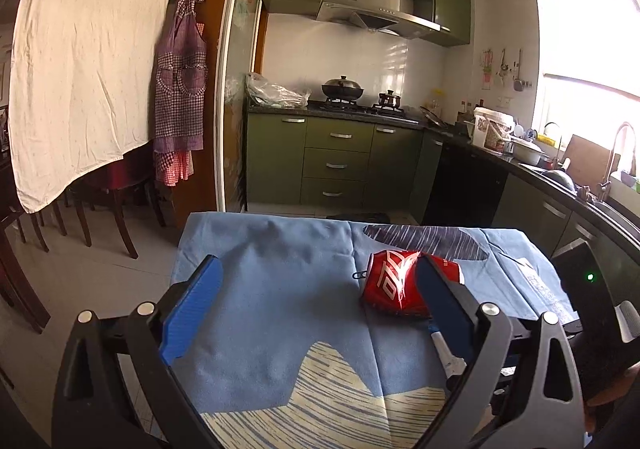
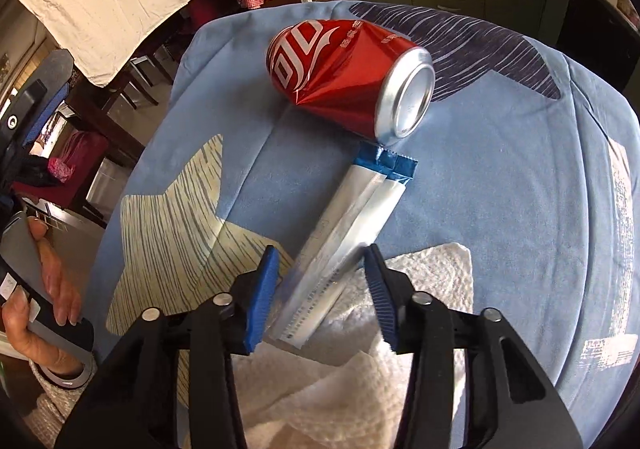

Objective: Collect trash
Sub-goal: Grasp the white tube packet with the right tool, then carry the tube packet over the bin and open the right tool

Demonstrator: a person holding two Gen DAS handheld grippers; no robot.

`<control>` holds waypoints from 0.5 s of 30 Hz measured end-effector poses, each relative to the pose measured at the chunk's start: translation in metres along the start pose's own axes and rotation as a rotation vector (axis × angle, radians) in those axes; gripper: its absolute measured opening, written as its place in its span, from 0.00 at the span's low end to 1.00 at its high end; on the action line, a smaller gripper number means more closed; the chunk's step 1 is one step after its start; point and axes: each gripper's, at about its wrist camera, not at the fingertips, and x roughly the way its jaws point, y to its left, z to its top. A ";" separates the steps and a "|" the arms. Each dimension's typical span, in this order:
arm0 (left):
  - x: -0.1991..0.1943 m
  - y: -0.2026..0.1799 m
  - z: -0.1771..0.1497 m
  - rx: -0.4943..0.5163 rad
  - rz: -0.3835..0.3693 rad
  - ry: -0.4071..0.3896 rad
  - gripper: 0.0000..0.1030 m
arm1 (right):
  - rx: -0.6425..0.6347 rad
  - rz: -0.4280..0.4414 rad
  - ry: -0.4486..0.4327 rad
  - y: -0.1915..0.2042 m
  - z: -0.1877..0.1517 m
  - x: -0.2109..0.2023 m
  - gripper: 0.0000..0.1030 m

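A crushed red can [image 2: 340, 77] lies on its side on the blue tablecloth [image 2: 500, 177]. A silver wrapper with a blue end [image 2: 344, 233] lies just below the can and runs back between my right gripper's fingers. A white paper towel [image 2: 432, 273] lies under that end. My right gripper [image 2: 320, 265] is open, its blue pads on either side of the wrapper. In the left wrist view my left gripper [image 1: 316, 273] is open and empty above the cloth; the can [image 1: 394, 283] sits partly behind its right finger [image 1: 440, 297].
The small table's far edge [image 1: 320, 215] drops to a tiled floor. Green kitchen cabinets [image 1: 340, 161] and a counter with a sink [image 1: 580, 185] stand beyond. Dark chairs [image 1: 100, 209] under a white cloth stand at the left.
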 end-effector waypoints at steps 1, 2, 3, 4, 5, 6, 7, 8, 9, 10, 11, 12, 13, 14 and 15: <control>0.000 0.000 0.000 0.002 0.002 0.001 0.90 | 0.007 0.002 -0.018 0.000 0.000 -0.001 0.30; 0.001 0.000 -0.001 0.003 0.003 0.004 0.90 | 0.021 0.017 -0.039 -0.001 -0.001 -0.005 0.22; 0.002 0.000 -0.001 0.002 0.002 0.009 0.90 | 0.032 0.036 -0.057 -0.001 -0.001 -0.009 0.19; 0.003 0.000 -0.002 -0.001 -0.001 0.014 0.90 | 0.045 0.050 -0.081 -0.003 -0.001 -0.017 0.13; 0.004 0.001 -0.002 -0.004 -0.004 0.018 0.90 | 0.053 0.062 -0.104 -0.004 0.000 -0.023 0.10; 0.005 0.001 -0.003 -0.007 -0.006 0.021 0.90 | 0.062 0.077 -0.123 -0.006 0.001 -0.030 0.10; 0.005 0.002 -0.003 -0.009 -0.008 0.022 0.90 | 0.072 0.102 -0.143 -0.007 0.001 -0.038 0.09; 0.005 0.002 -0.003 -0.009 -0.007 0.022 0.90 | 0.080 0.120 -0.155 -0.008 0.001 -0.045 0.09; 0.005 0.002 -0.003 -0.010 -0.006 0.022 0.90 | 0.088 0.145 -0.165 -0.010 0.001 -0.053 0.09; 0.006 0.002 -0.004 -0.010 -0.006 0.023 0.90 | 0.094 0.170 -0.172 -0.010 -0.001 -0.059 0.09; 0.006 0.002 -0.004 -0.011 -0.008 0.026 0.90 | 0.092 0.191 -0.179 -0.011 -0.003 -0.066 0.09; 0.007 0.001 -0.005 -0.010 -0.009 0.030 0.90 | 0.090 0.202 -0.188 -0.011 -0.006 -0.073 0.09; 0.008 0.001 -0.005 -0.009 -0.009 0.034 0.90 | 0.087 0.205 -0.204 -0.013 -0.011 -0.082 0.09; 0.009 0.000 -0.006 -0.006 -0.010 0.038 0.90 | 0.086 0.204 -0.221 -0.016 -0.017 -0.091 0.09; 0.010 -0.001 -0.007 -0.004 -0.010 0.042 0.90 | 0.088 0.201 -0.242 -0.020 -0.023 -0.100 0.09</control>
